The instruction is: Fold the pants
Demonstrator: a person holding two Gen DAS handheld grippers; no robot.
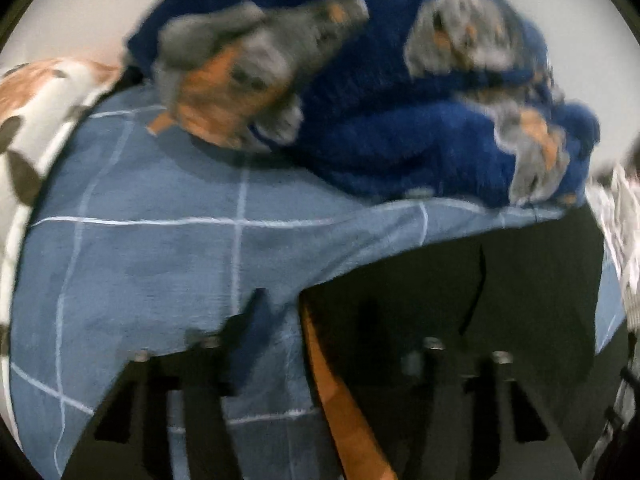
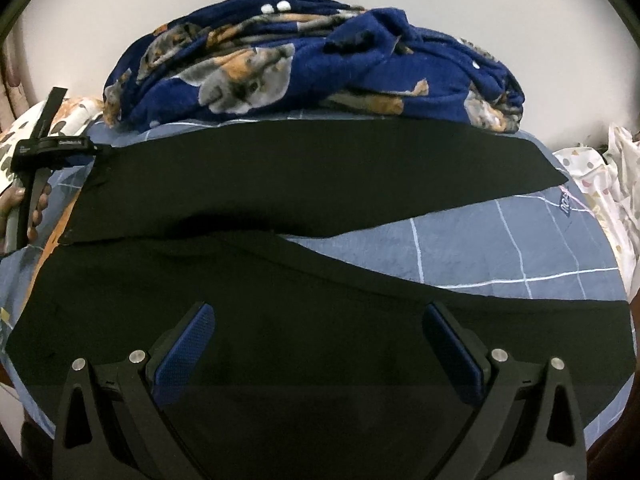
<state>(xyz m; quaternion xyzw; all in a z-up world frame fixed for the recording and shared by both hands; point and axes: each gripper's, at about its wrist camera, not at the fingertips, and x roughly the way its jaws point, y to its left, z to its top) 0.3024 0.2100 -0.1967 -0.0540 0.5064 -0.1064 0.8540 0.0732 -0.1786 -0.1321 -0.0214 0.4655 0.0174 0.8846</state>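
In the blurred left wrist view, the left gripper (image 1: 320,344) hangs spread at the edge of the black pants (image 1: 460,280) on the blue checked bedsheet (image 1: 140,260); closing now could catch sheet along with cloth. In the right wrist view, the right gripper (image 2: 318,344) is wide apart above the near leg, holding nothing; the crumpled dog-print blanket (image 2: 312,64) touches the far leg and could snag a fold.

- Black pants (image 2: 304,184) lie flat on the bed, legs spread in a V.
- Far leg runs just beside the heaped blanket.
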